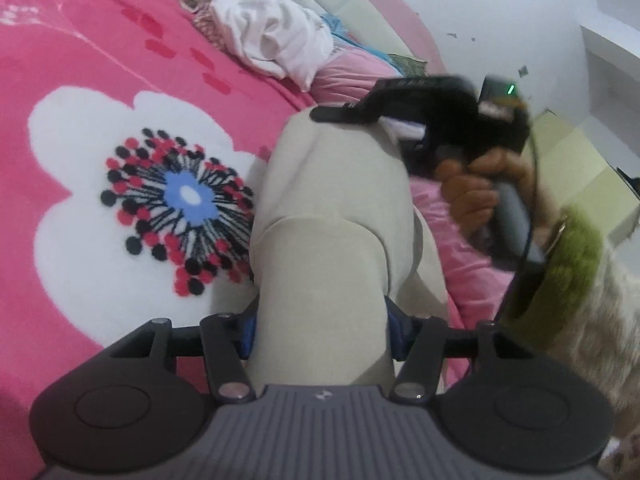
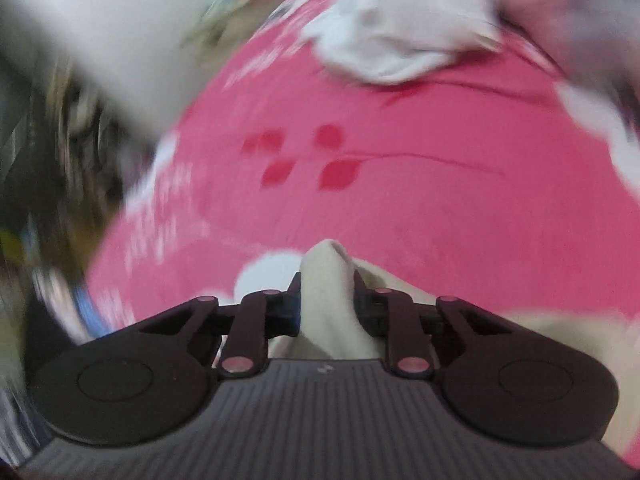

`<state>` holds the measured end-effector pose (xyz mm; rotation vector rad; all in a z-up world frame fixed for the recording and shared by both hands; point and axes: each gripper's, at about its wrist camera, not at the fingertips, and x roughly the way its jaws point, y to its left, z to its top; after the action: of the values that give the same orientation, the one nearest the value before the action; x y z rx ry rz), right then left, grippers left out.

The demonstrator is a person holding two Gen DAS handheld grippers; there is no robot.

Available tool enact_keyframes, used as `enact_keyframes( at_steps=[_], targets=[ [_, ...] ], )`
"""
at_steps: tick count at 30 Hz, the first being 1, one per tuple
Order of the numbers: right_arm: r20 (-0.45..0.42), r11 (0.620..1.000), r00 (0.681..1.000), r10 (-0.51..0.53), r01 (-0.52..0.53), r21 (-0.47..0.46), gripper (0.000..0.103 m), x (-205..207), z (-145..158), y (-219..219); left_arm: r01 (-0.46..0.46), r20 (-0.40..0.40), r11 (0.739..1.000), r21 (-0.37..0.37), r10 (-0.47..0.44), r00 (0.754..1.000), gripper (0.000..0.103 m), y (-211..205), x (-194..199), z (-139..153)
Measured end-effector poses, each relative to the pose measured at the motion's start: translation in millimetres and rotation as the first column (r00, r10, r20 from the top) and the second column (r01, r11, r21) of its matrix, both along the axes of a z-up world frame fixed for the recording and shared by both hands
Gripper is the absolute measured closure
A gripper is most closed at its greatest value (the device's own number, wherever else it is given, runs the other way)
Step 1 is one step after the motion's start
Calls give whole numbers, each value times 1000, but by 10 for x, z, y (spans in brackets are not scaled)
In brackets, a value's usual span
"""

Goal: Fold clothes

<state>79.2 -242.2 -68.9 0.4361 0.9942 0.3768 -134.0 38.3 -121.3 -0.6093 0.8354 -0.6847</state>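
Observation:
A beige garment [image 1: 328, 208] lies lengthwise on the pink bed cover, running away from me in the left wrist view. My left gripper [image 1: 324, 332] is shut on its near end, and the cloth fills the gap between the fingers. At the far end, the right gripper [image 1: 332, 114] reaches in from the right, held by a hand [image 1: 472, 192]. In the blurred right wrist view, my right gripper [image 2: 326, 304] is shut on a raised fold of the beige garment [image 2: 328, 264].
The pink blanket [image 1: 100, 60] with a large white flower print covers the bed. A crumpled pile of white clothes [image 1: 276, 40] lies at the far side, also in the right wrist view [image 2: 392, 48]. A green cuff [image 1: 568, 264] is at the right.

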Motion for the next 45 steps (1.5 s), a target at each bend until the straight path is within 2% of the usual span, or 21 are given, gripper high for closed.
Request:
enact_keyframes(
  at_steps=[3, 7, 9, 11, 13, 15, 16, 18, 21, 22, 24, 27, 30, 32, 35, 37, 38, 39, 41, 44, 45],
  targets=[
    [20, 991, 994, -111, 109, 75, 84, 61, -203, -79, -9, -30, 1000, -28, 8, 1000, 45, 54, 18, -48],
    [190, 973, 954, -231, 230, 23, 82, 120, 174, -264, -21, -53, 998, -51, 18, 998, 45, 94, -5, -97],
    [253, 992, 962, -106, 120, -39, 82, 79, 458, -228, -24, -57, 998, -54, 20, 998, 45, 95, 10, -106],
    [263, 991, 958, 117, -97, -91, 82, -62, 654, -63, -26, -60, 998, -58, 23, 998, 45, 100, 7, -114],
    [240, 934, 904, 354, -331, -132, 84, -233, 767, 143, -29, -64, 998, -63, 25, 998, 45, 105, 10, -125],
    [190, 865, 848, 495, -458, -206, 84, -341, 625, 341, -32, -69, 997, -66, 27, 997, 44, 108, 12, -136],
    [161, 864, 857, 490, -453, -218, 85, -299, 469, 371, -34, -65, 997, -66, 30, 997, 44, 110, 7, -137],
    [113, 919, 922, 371, -347, -187, 103, -90, 104, 317, -53, -77, 996, -71, 48, 996, 42, 127, 15, -158],
    [180, 995, 979, 92, -84, -51, 102, -54, 39, 32, -45, -93, 997, -68, 38, 995, 42, 154, 22, -118],
    [213, 1000, 977, 17, -12, -23, 96, -111, 97, -72, -39, -84, 998, -53, 34, 996, 42, 169, 9, -71],
    [281, 998, 959, -35, 50, -47, 96, -371, 337, -269, -53, -78, 998, -46, 50, 996, 40, 267, -25, 56],
    [241, 997, 970, -6, 24, -73, 96, -745, 543, -507, -96, -39, 993, -63, 94, 995, 38, 449, -25, 276],
    [173, 993, 982, 75, -58, -103, 96, -898, 406, -524, -66, 35, 997, -42, 68, 997, 35, 347, 147, 504],
    [133, 996, 989, 70, -62, -62, 97, -788, 177, -583, -14, 41, 1000, -6, 14, 999, 33, 125, 325, 544],
    [99, 994, 990, -97, 101, -31, 103, -520, -185, -908, -18, 1, 997, 74, 18, 1000, 35, -88, 454, 442],
    [82, 961, 959, -270, 262, 93, 103, -511, -226, -1283, -24, 1, 994, 104, 24, 1000, 35, -63, 436, 439],
    [112, 952, 948, -298, 286, 109, 97, -552, -148, -1350, -28, -8, 994, 102, 29, 1000, 34, -28, 428, 428],
    [139, 954, 947, -289, 272, 127, 97, -581, -72, -1360, -34, -17, 994, 103, 36, 999, 34, -3, 425, 412],
    [178, 978, 972, -155, 125, 169, 97, -589, 48, -1201, -44, -31, 993, 106, 47, 998, 34, 34, 428, 382],
    [164, 965, 983, 81, -118, 234, 98, -398, -98, -804, -71, -52, 990, 118, 77, 996, 34, 13, 443, 356],
    [147, 962, 983, 111, -143, 231, 99, -304, -195, -718, -77, -49, 990, 122, 84, 995, 34, 4, 426, 368]
  ],
)
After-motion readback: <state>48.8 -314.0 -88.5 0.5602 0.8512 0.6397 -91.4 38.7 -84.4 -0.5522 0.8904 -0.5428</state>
